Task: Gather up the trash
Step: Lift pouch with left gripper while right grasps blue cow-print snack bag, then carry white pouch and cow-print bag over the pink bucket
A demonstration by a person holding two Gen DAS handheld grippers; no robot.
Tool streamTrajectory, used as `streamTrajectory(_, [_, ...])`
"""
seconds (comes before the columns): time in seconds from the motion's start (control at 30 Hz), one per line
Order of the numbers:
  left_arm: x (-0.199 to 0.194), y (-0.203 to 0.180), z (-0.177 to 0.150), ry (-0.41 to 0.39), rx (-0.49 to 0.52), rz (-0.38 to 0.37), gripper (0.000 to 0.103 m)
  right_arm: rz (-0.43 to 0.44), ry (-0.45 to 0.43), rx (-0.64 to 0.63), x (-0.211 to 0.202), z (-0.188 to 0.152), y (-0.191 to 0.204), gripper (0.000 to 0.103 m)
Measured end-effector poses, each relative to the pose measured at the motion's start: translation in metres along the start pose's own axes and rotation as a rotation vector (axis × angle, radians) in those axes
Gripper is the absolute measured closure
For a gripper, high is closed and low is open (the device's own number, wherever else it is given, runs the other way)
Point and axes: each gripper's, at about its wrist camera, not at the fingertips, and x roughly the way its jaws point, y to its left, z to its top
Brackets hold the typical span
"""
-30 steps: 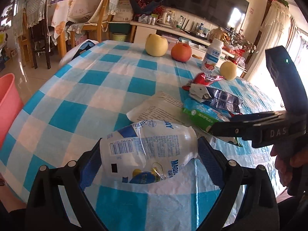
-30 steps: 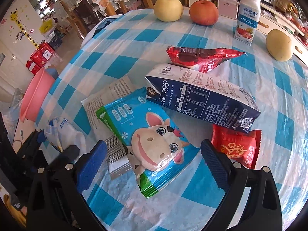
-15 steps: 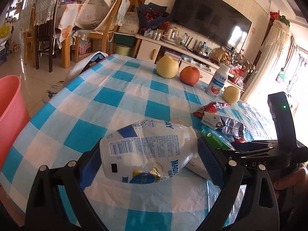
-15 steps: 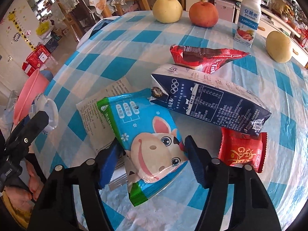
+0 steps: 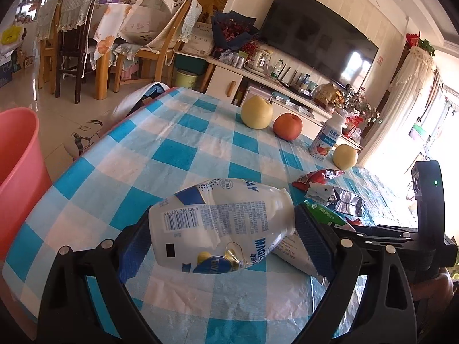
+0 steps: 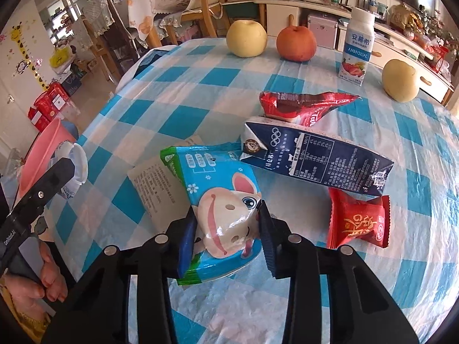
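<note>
Currently, from left to right:

1. Pink bin [image 5: 17, 172]: on the floor off the table's left edge; likely destination for the trash.
2. Left gripper [image 5: 221, 229]: fingers clamped on the crushed white bottle [image 5: 221, 220], held sideways and raised above the checked tablecloth [image 5: 172, 154], near the left edge. Judged risk: the bottle is dented, smooth plastic pinched across its length; a tilt on the way to the bin could let it slide out of the pads onto the floor.
3. Printed paper sheet [image 6: 155, 183]: flat on the cloth, partly under the wrapper; untouched.
4. Right gripper [image 6: 226, 229]: fingers closed on the near end of the blue cartoon wrapper [image 6: 218, 189], which is puckered between the pads. Its far corner touches or lies beside the carton. Judged risk: thin film may slip free when lifted, or drag the paper or nudge the carton.
5. Dark blue carton [image 6: 315, 157]: lying on its side, centre of the table, its far end against the red foil wrapper [image 6: 304, 106].
6. Red sachet [image 6: 358, 220]: near right, just beside the carton.
7. Far edge, not trash by the look: yellow pear [image 6: 246, 38], red apple [image 6: 297, 43], upright yoghurt bottle [image 6: 357, 48], second pear [image 6: 401, 80]. Judged risk: sweeping one up by mistake.
</note>
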Motion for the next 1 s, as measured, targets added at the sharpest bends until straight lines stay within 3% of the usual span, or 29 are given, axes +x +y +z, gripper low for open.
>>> streamTrajectory(0.2, [-0.008,0.016,0.007,-0.025,-0.044,-0.004,0.010,0.040,-0.051,0.002,-0.008,0.003,0.022,0.063])
streamTrajectory(0.4, [-0.019,0.030,0.012,-0.056,-0.077,-0.005,0.010,0.138,-0.094,0.019,-0.020,0.012,0.045,0.063])
streamTrajectory(0.67, [-0.046,0.055,0.020,-0.170,-0.141,0.035,0.010,0.268,-0.136,-0.009,-0.036,0.027,0.099,0.063])
streamTrajectory(1.0, [-0.090,0.114,0.030,-0.386,-0.313,0.216,0.010,0.431,-0.121,-0.057,-0.032,0.060,0.184,0.063])
